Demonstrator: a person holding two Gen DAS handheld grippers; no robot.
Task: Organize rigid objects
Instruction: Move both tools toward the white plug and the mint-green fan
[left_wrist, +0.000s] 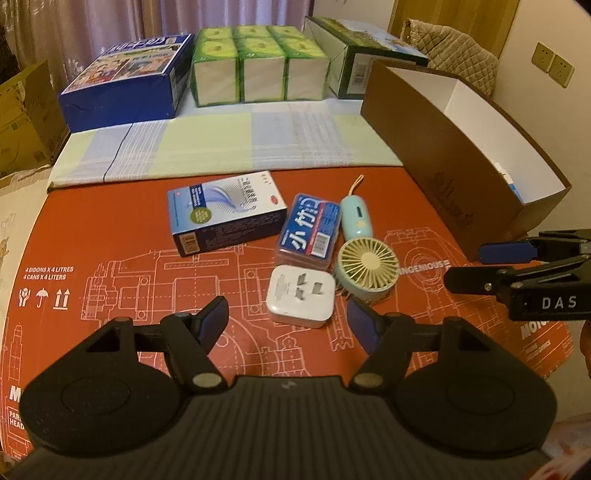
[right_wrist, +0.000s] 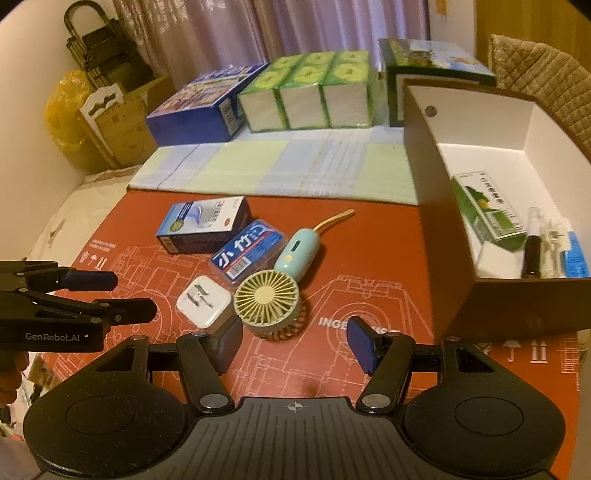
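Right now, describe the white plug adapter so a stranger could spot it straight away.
On the red mat, a small cluster lies left of the brown box. The white plug adapter is its nearest piece, beside the round fan: the only white square, metal prongs facing up.

Right claw (right_wrist: 293, 341) hangs spread above the mint fan (right_wrist: 267, 301).

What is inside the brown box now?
The brown box holds a green-and-white carton, a dark bottle, a clear item and something blue at the edge. Its near wall hides the closest floor.
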